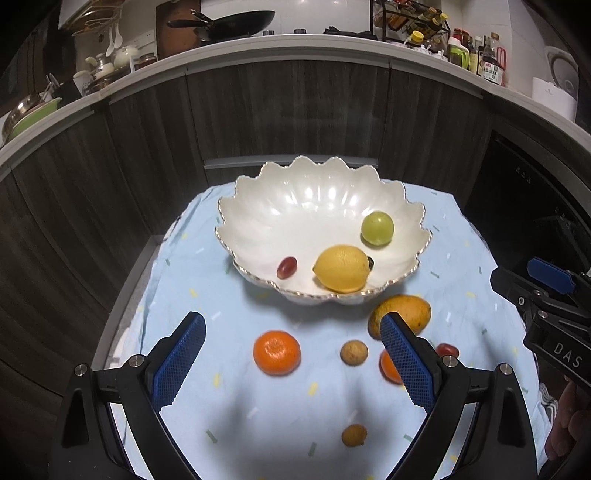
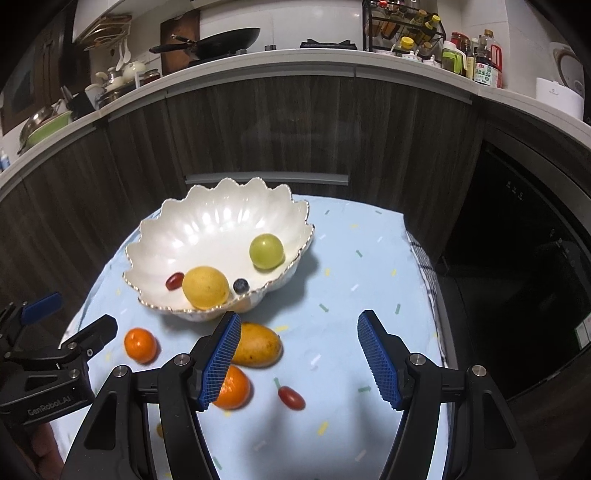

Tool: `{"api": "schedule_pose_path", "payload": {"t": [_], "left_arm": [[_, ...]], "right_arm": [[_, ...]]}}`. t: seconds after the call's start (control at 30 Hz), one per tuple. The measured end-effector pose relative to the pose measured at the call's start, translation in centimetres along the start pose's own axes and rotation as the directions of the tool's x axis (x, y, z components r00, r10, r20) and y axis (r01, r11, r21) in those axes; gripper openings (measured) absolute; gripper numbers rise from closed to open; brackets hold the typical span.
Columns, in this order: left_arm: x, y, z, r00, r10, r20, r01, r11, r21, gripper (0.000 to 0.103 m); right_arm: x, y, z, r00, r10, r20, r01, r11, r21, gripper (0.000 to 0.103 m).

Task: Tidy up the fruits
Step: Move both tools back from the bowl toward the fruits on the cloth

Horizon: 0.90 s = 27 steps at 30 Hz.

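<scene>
A white scalloped bowl (image 1: 258, 206) (image 2: 207, 221) on the pale blue cloth holds a lemon (image 1: 341, 268) (image 2: 205, 288), a green round fruit (image 1: 377, 228) (image 2: 266, 251), a red grape (image 1: 286, 267) (image 2: 174, 281) and a blueberry (image 2: 241, 285). In front of it lie a mango (image 1: 406, 312) (image 2: 258, 344), two tangerines (image 1: 276, 352) (image 2: 232, 387), two small brown fruits (image 1: 354, 352) and another red grape (image 2: 291, 397). My left gripper (image 1: 291, 321) hangs open above the left tangerine. My right gripper (image 2: 298, 319) is open and holds nothing, above the cloth right of the mango.
The cloth (image 1: 258, 413) covers a small table whose edges drop off at left and right. Dark cabinet fronts (image 1: 295, 110) stand behind it, under a counter with a wok (image 1: 236, 22) and bottles (image 1: 487, 62). A hand (image 1: 565, 421) shows at the right edge.
</scene>
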<state>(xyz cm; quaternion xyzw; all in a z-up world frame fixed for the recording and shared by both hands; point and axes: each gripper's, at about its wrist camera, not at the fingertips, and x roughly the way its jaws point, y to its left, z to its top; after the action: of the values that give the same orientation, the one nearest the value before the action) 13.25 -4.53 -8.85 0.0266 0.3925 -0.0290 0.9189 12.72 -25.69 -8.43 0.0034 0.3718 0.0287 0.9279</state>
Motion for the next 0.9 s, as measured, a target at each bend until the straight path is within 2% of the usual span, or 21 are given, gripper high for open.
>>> {"api": "schedule_pose_path", "payload": {"t": [0.9], "left_arm": [[0.3, -3.3, -6.5, 0.999, -0.039, -0.037, 0.041, 0.997, 0.061, 0.094]], "right_arm": [[2.8, -1.1, -5.3, 0.997, 0.054, -0.061, -0.057, 0.997, -0.053, 0.067]]}}
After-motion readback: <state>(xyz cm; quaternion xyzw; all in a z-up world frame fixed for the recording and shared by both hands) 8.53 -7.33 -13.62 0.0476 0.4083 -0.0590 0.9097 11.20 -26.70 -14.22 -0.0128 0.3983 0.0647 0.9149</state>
